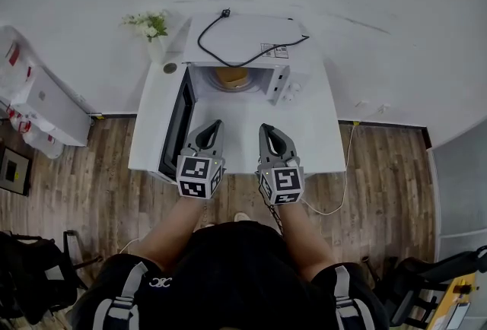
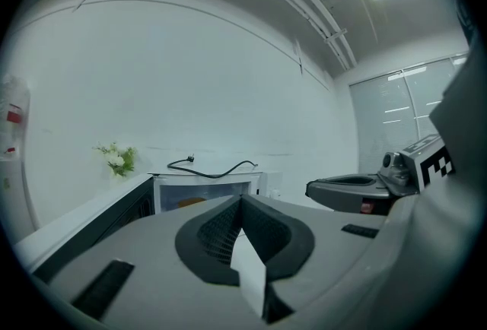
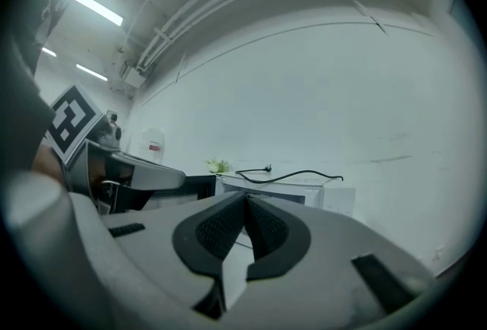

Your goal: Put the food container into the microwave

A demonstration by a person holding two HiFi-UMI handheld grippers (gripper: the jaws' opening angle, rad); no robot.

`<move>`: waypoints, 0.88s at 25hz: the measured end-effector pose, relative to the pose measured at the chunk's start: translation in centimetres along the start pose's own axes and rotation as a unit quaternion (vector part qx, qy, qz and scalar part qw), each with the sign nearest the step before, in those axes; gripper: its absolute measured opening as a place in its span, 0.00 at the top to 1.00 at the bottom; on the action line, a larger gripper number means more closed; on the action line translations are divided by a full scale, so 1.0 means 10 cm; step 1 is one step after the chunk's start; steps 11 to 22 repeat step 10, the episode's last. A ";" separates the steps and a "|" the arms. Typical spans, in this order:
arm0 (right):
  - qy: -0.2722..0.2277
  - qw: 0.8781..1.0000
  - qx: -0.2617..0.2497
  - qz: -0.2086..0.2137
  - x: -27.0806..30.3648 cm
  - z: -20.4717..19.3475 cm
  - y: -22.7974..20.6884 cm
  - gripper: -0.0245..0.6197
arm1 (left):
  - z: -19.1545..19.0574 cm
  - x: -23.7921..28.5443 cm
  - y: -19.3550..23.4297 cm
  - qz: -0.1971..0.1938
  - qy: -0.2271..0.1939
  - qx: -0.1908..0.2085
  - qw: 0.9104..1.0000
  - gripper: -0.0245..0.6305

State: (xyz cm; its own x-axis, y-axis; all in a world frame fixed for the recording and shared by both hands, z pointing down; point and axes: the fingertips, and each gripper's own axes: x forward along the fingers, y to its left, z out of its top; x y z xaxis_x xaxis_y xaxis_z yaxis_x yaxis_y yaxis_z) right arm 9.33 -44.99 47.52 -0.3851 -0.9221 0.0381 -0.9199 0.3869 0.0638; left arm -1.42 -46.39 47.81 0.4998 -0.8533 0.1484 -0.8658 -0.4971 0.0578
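Note:
The white microwave [image 1: 243,55] stands on a white table [image 1: 319,131] with its door [image 1: 176,123] swung open to the left. Inside the cavity sits the food container [image 1: 230,77], orange-yellow with a pale rim; in the left gripper view a sliver of the container [image 2: 190,203] shows. My left gripper [image 1: 218,124] and right gripper [image 1: 264,127] hover side by side in front of the opening, short of it. Both are shut with nothing between their jaws. The left gripper's tips [image 2: 242,199] and the right gripper's tips [image 3: 245,198] point at the microwave [image 3: 278,185].
A black power cable [image 1: 243,47] lies loose on the microwave's top. A small vase of white flowers [image 1: 150,24] stands at the table's back left corner. A white wall is behind, wood floor around, and a white cabinet [image 1: 46,104] stands to the left.

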 end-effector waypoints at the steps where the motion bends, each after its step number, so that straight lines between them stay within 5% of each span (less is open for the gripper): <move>1: 0.000 1.000 -0.001 0.002 0.01 0.00 0.00 0.97 | 0.01 0.00 -0.01 0.000 -0.001 0.000 1.000 0.96; 22: 0.003 1.000 -0.012 0.012 0.08 -0.06 0.00 0.97 | 0.03 0.07 0.00 0.002 -0.004 0.004 1.000 0.96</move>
